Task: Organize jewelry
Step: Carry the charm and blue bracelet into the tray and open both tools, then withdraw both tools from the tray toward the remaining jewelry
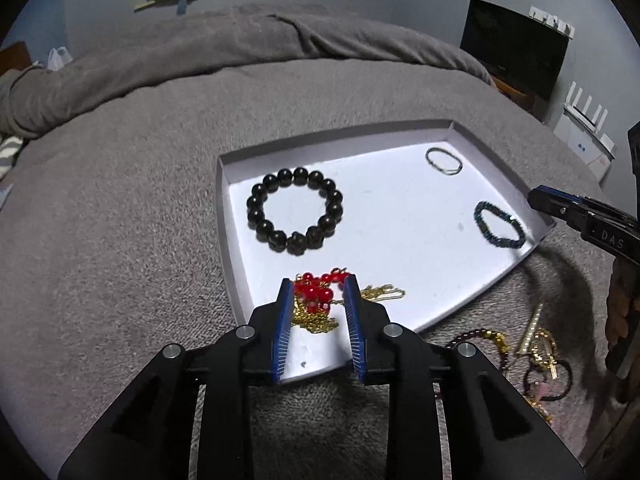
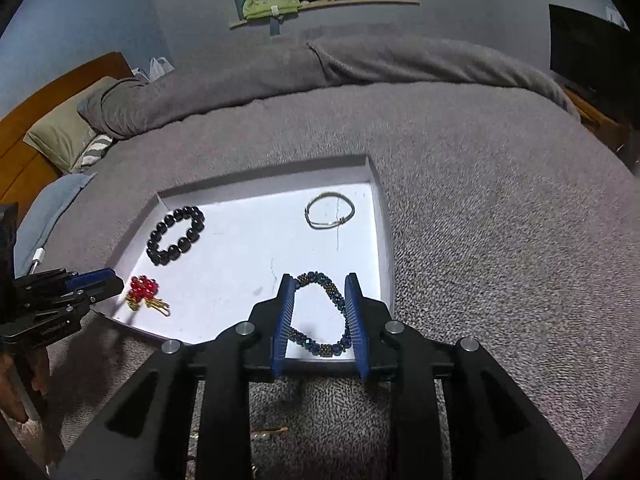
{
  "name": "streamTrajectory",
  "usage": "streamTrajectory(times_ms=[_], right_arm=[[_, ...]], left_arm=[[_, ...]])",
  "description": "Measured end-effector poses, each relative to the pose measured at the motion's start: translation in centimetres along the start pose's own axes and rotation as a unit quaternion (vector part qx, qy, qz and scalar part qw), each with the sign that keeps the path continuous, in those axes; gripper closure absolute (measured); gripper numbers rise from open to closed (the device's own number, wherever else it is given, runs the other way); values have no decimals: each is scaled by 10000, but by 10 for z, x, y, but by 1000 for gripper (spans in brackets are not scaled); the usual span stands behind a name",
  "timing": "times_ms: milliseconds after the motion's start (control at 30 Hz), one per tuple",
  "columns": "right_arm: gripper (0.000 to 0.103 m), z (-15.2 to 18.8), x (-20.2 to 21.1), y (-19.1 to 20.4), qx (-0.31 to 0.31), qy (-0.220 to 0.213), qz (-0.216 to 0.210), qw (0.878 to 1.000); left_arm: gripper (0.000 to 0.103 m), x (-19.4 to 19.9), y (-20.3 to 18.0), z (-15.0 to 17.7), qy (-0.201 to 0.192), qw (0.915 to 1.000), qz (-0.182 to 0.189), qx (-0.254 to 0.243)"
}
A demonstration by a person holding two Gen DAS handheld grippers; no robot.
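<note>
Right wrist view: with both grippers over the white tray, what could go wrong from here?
1. The blue beaded bracelet lies between the right gripper's parted pads near the shallow white cardboard tray's rim; pulling back might drag it out.
2. The red bead and gold chain piece sits between the left gripper's pads; loose chain could snag.
3. The tray rests on the soft grey blanket and may tip if pressed.

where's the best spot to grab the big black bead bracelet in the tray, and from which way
Pinch one side of the black bead bracelet across a bead or two, coming straight down from above. It lies flat as an open ring on the white tray, apart from the other pieces, so one finger should fit inside the ring.
</note>
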State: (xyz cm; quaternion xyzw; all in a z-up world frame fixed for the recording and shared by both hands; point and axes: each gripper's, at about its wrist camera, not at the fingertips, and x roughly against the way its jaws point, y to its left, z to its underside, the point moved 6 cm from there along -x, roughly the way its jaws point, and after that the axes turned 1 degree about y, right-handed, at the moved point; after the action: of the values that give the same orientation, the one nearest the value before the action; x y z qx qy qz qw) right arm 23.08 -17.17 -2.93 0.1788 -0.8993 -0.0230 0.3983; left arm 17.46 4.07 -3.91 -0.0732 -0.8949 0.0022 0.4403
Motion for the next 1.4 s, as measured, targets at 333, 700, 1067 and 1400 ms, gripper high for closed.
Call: streamTrajectory(times_ms=[333,700,1067,1400], right_arm=[[41,5,39,-6,-144,-225,35,9996],[5,14,69,-11,-92,-449,407,9981],[5,36,85,-15,122,-405,904,9950],[5,68,96,-13,216,-415,1101,9928]], left_arm=[[46,37,-16,5,-302,9993,-187,-125],[20,64,-33,7,-552,9977,-333,-210],[17,81,-40,24,-623,9977,-204,-155],[16,90,-56,51,-604,9978,-90,-270]])
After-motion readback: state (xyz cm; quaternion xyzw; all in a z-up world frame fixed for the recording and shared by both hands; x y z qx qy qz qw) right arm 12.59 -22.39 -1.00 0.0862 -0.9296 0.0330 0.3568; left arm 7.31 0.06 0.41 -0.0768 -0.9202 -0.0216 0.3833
